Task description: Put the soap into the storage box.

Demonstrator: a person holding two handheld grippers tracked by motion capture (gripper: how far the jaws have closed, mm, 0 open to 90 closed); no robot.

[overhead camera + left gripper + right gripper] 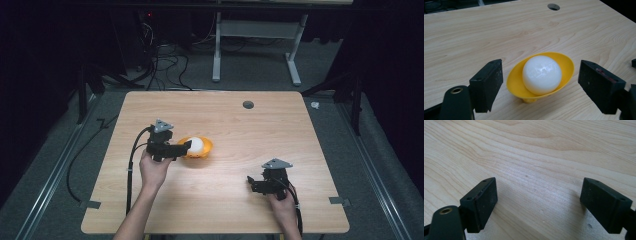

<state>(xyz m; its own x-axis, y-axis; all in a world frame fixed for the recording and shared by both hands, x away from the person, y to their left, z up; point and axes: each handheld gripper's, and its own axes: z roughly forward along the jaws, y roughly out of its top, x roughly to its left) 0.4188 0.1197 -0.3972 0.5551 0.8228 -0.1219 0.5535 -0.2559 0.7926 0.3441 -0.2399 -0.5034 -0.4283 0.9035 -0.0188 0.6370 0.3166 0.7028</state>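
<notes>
Wooden table point(225, 200) seen from above, with a person's two forearms entering from the near edge; each hand holds a black two-jaw gripper. The left gripper point(186, 145) lies left of centre, its jaws pointing to the person's right at a yellow bowl point(206, 151); a white ball point(196, 145) rests inside the bowl. In the left gripper view the left gripper point(540, 82) has its jaws spread wide, one on either side of the yellow bowl point(566, 66); a gap of bare wood shows between each jaw and the bowl's rim, so neither jaw touches it. The bowl sits tilted, its open mouth turned toward the camera, on a small yellow base; the white ball point(542, 74) fills most of the hollow and rises above the near rim. A round hole point(553, 6) in the table top lies beyond the bowl toward the far edge. The right gripper point(251, 183) rests near the front right part of the table, well apart from the bowl, its jaws pointing left; in the right gripper view the right gripper point(539, 202) likewise stands wide apart and holds nothing, with bare wood grain between its jaws. A black cable point(131, 165) trails from the left gripper back along the forearm.
</notes>
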